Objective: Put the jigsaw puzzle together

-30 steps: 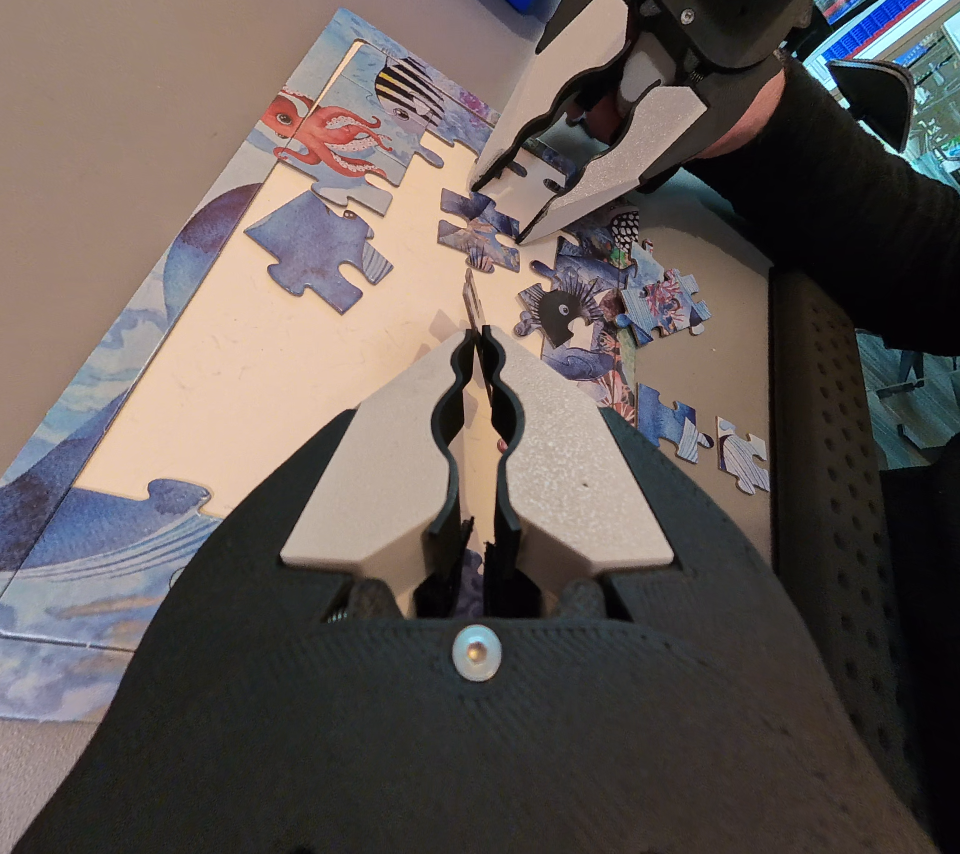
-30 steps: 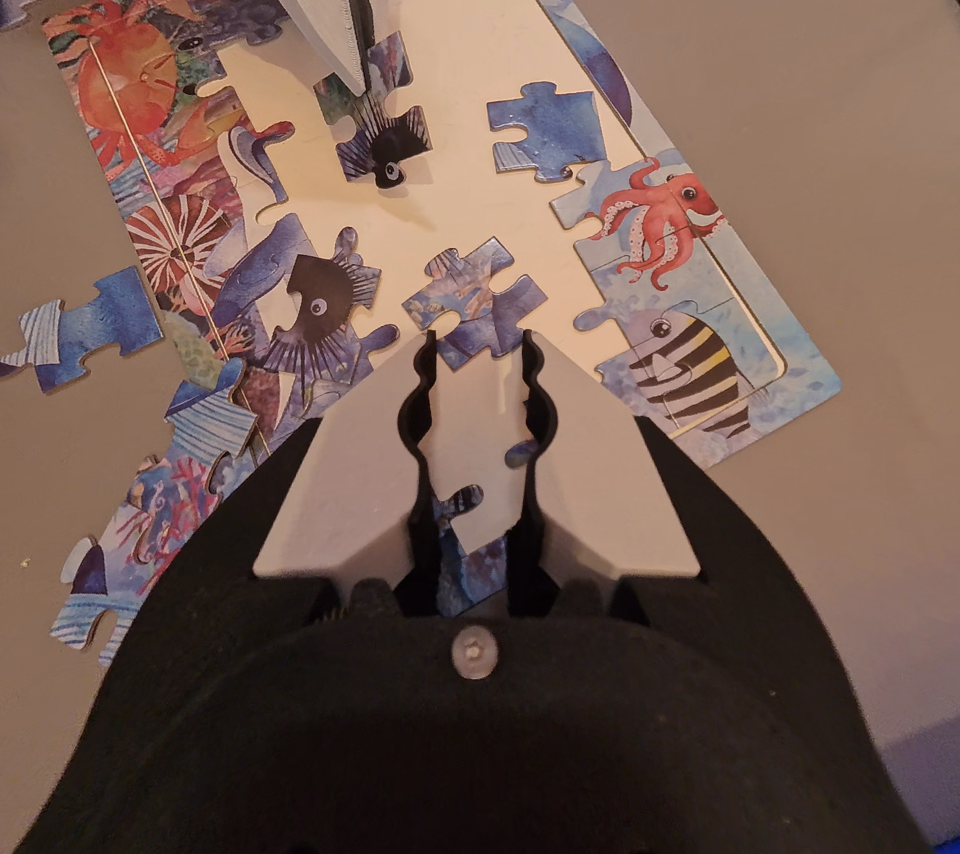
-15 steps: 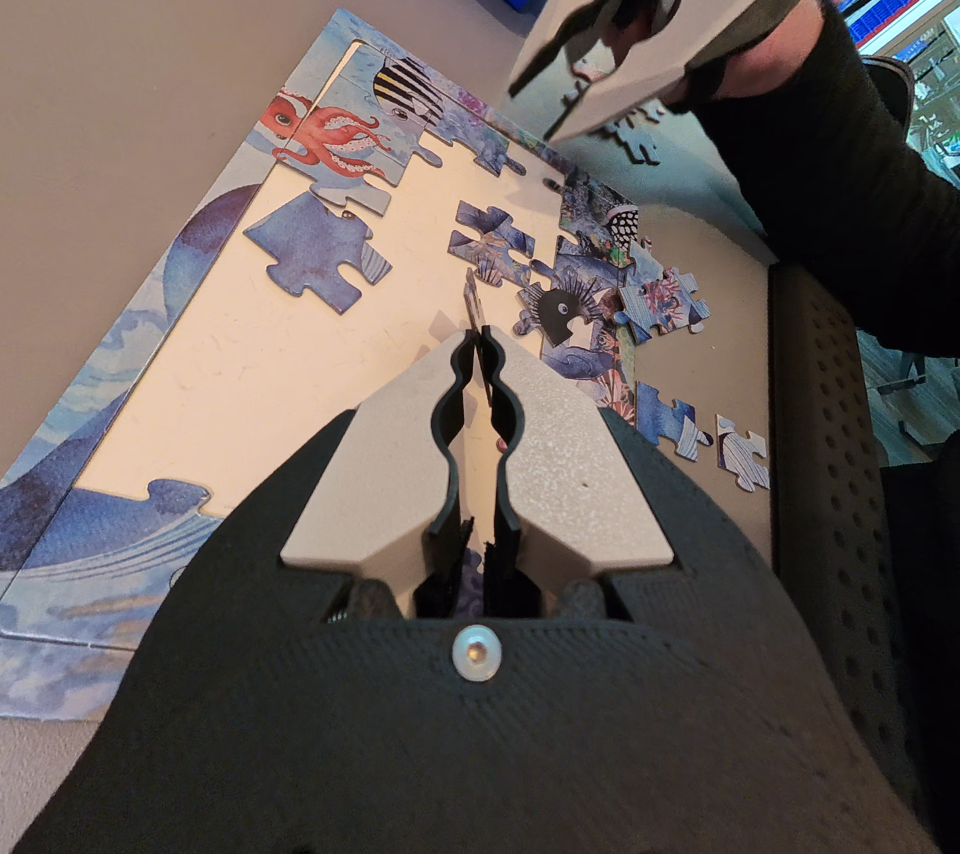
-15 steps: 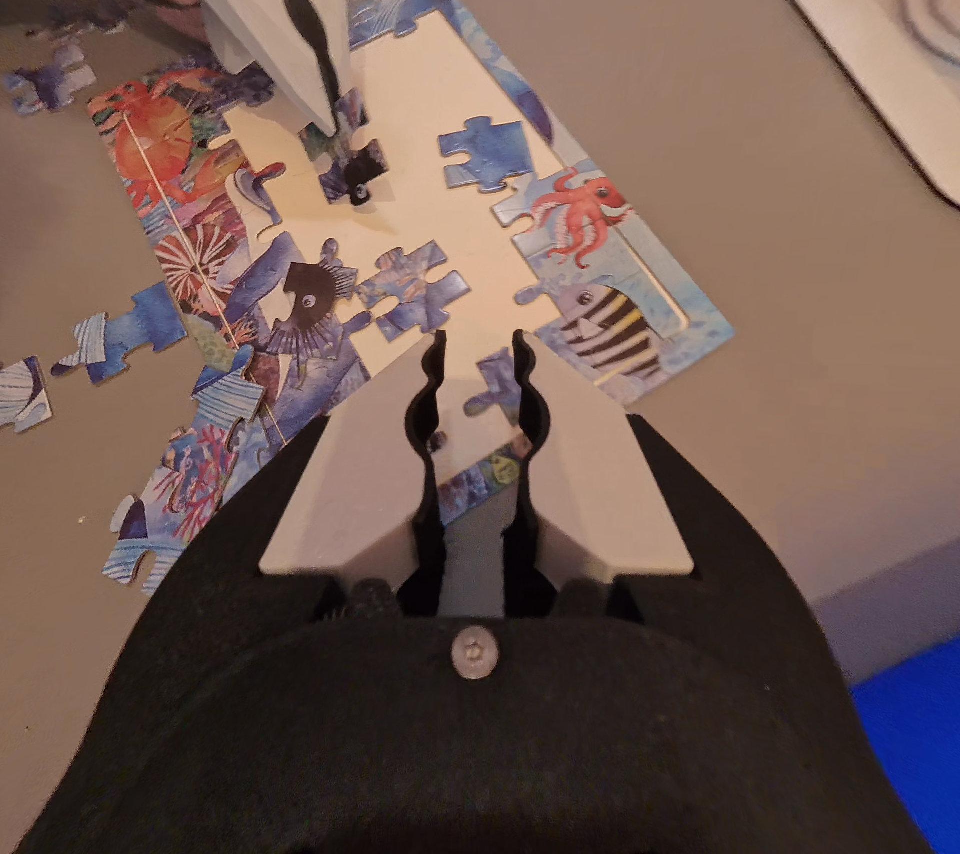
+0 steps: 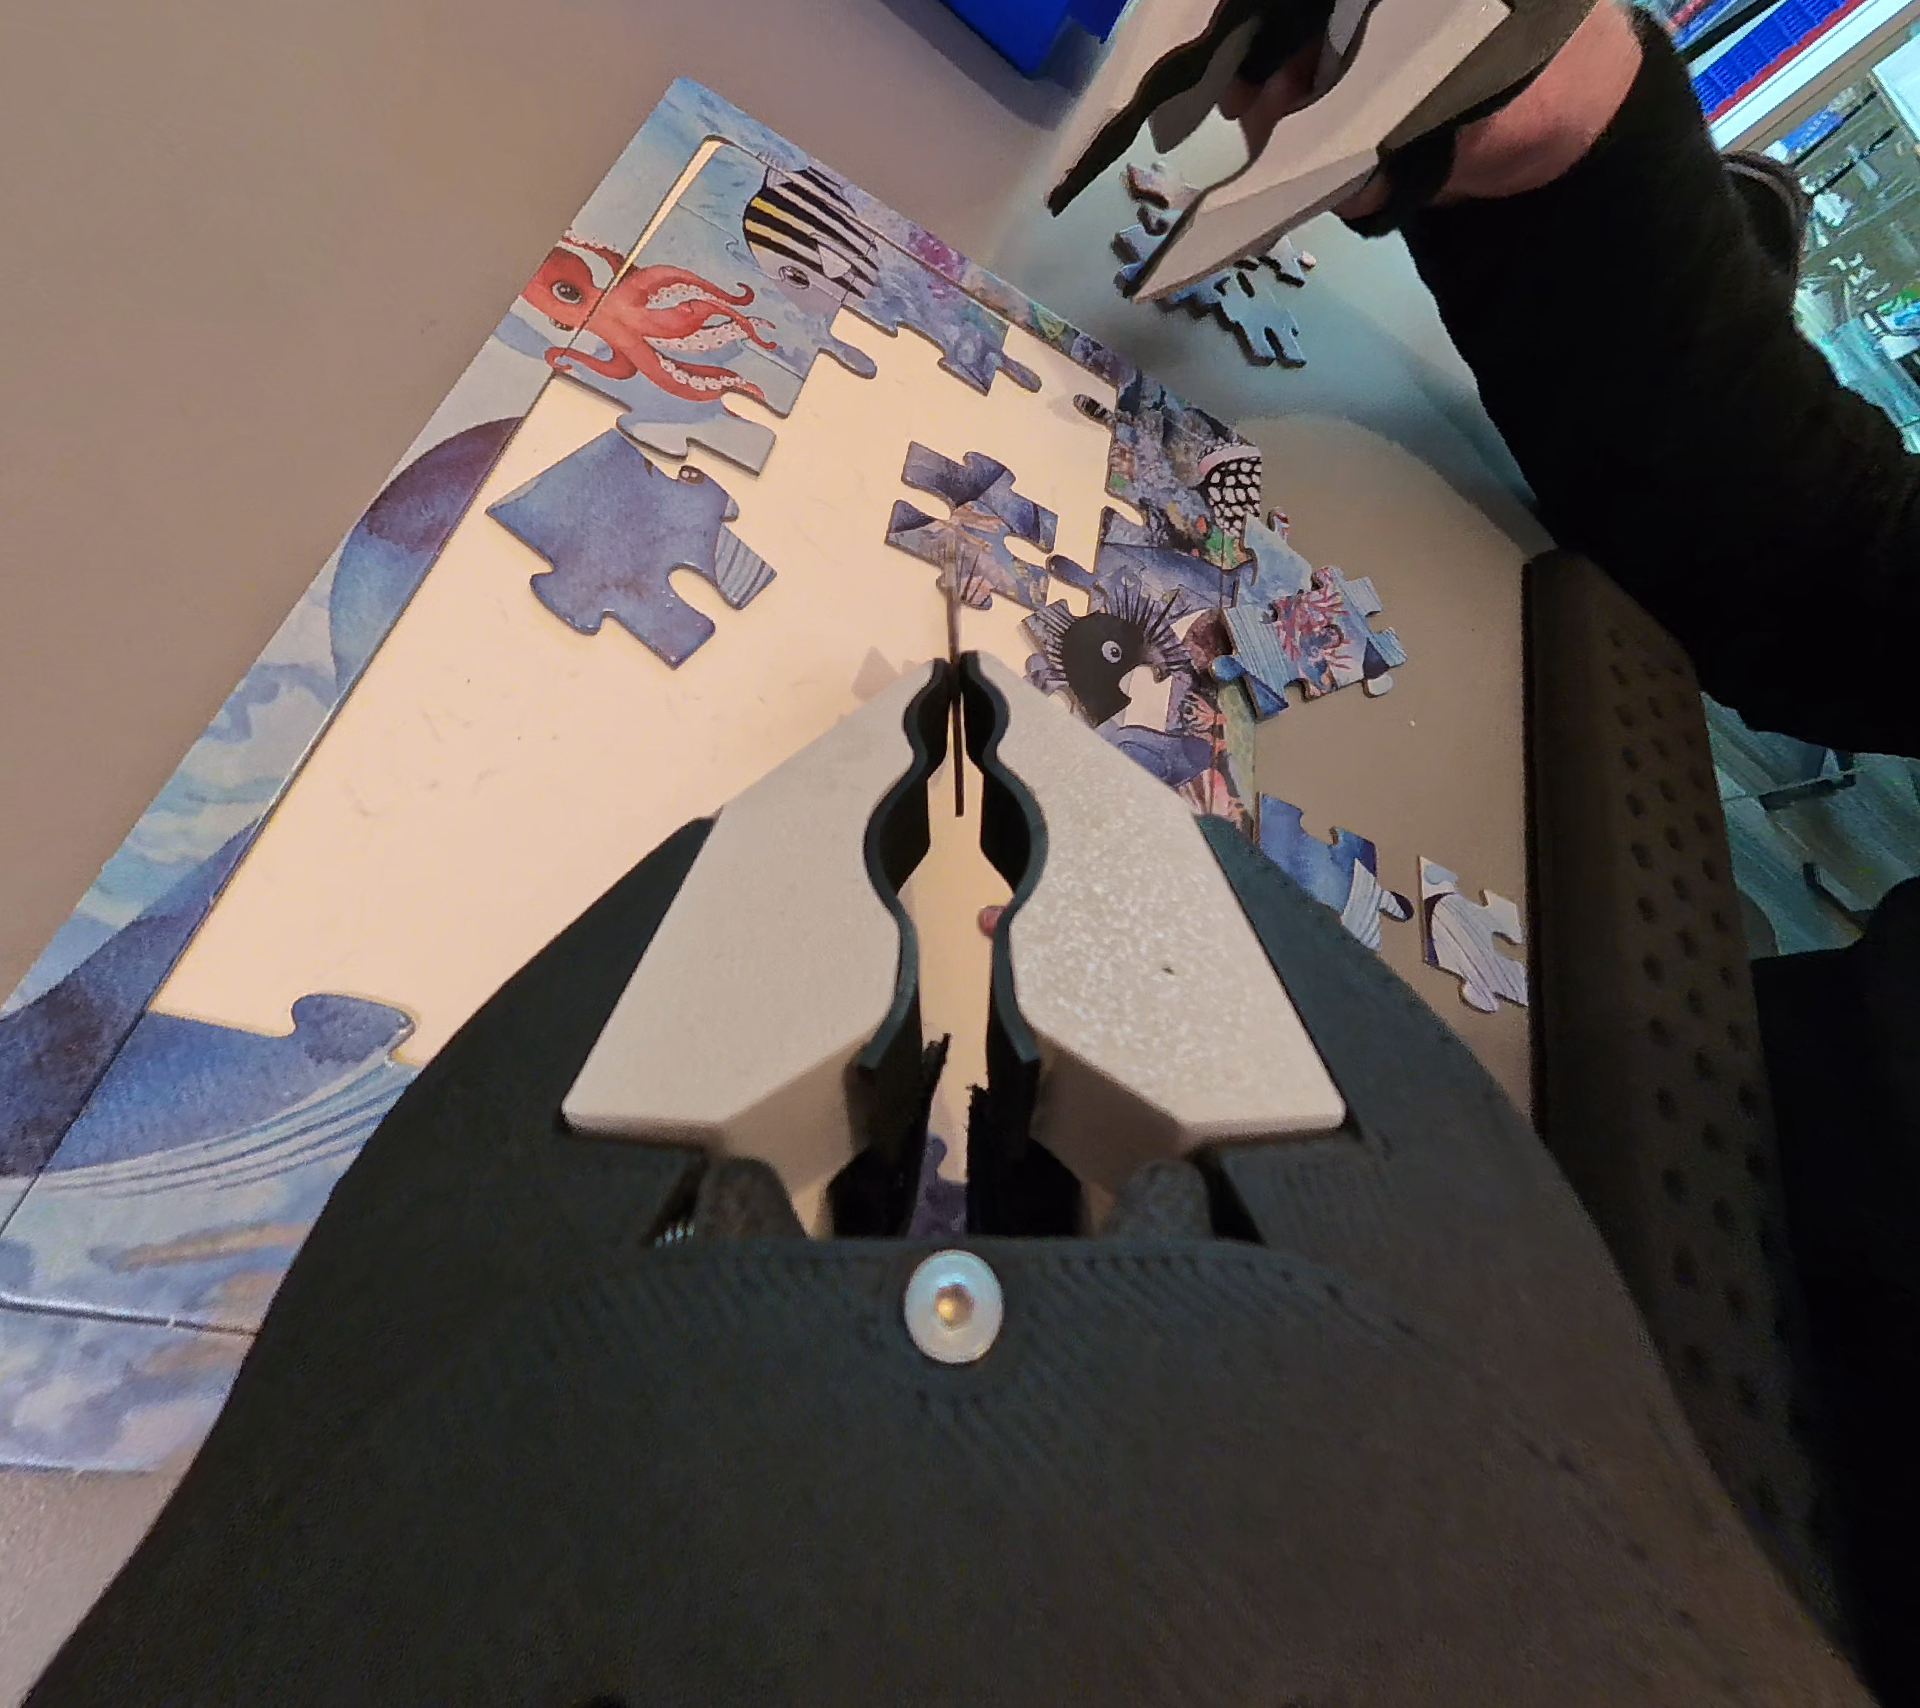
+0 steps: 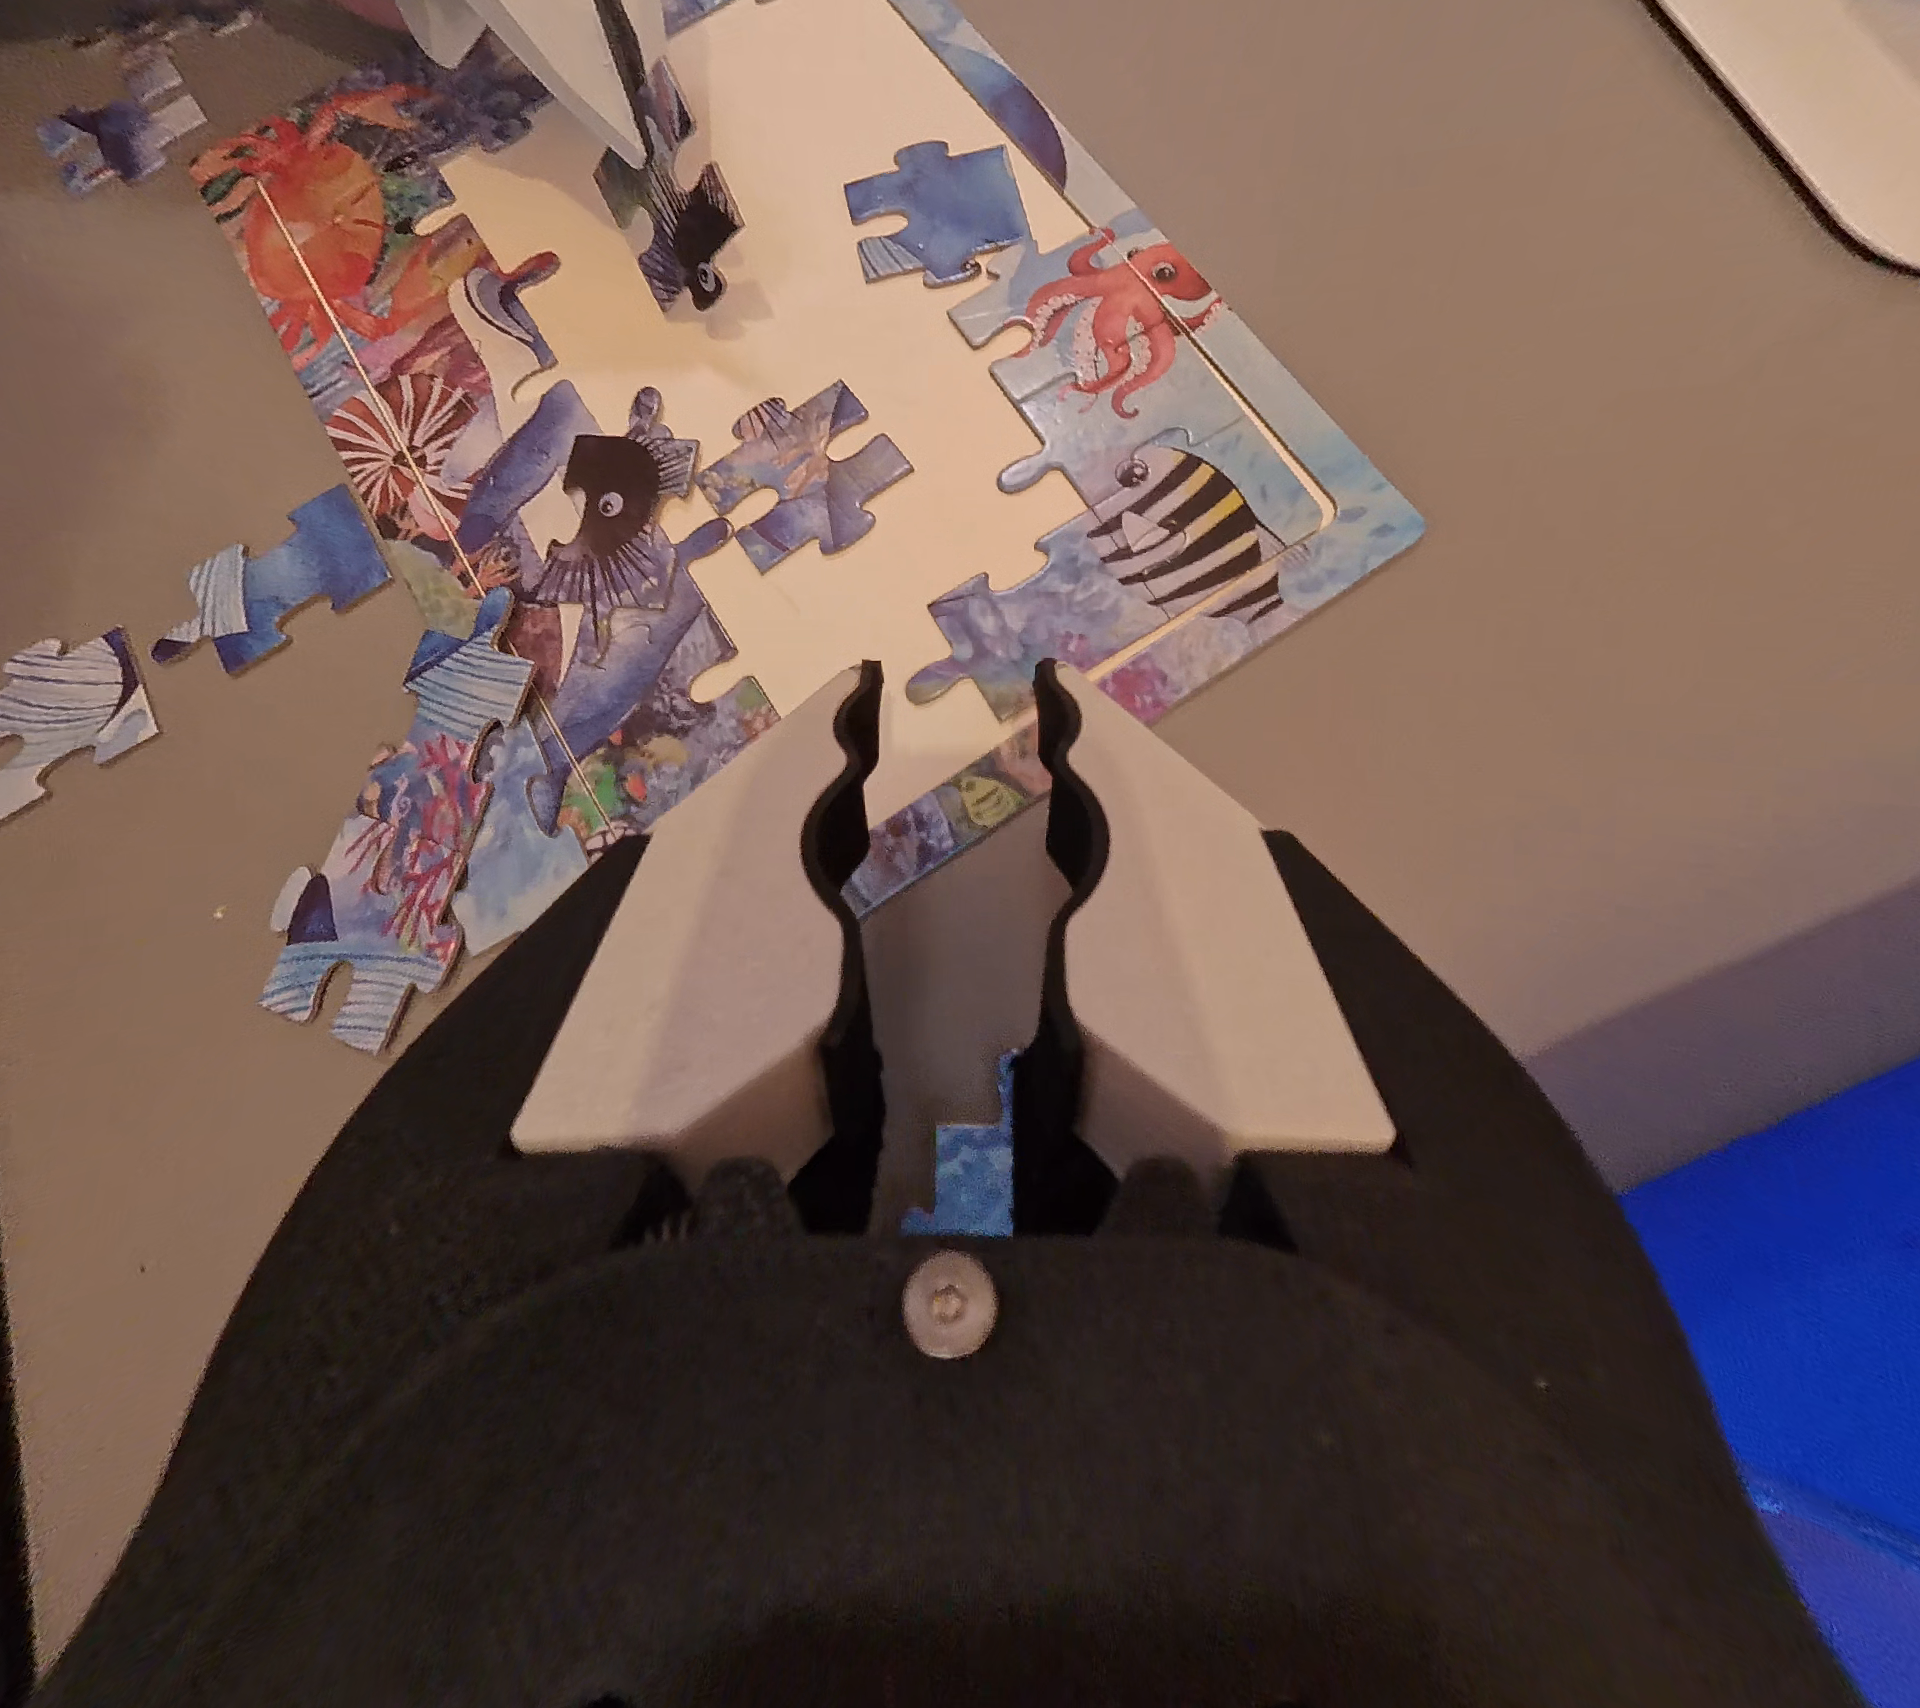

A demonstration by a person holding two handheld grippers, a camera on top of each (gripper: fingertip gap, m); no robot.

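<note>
Pinching puzzle piece (image 6: pixel 675 224) edgewise, left gripper (image 5: pixel 958 666); right gripper (image 6: pixel 958 682) apart, empty.

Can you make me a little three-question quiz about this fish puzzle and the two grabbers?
1. True or false: the left gripper is pinching a puzzle piece by its edge.
2. Which animal sits next to the striped fish in the puzzle tray? A) crab B) octopus C) seashell
3. Fill in: the right gripper is ____ and holds nothing.

Key: 1 true. 2 B, the octopus. 3 open.
</note>
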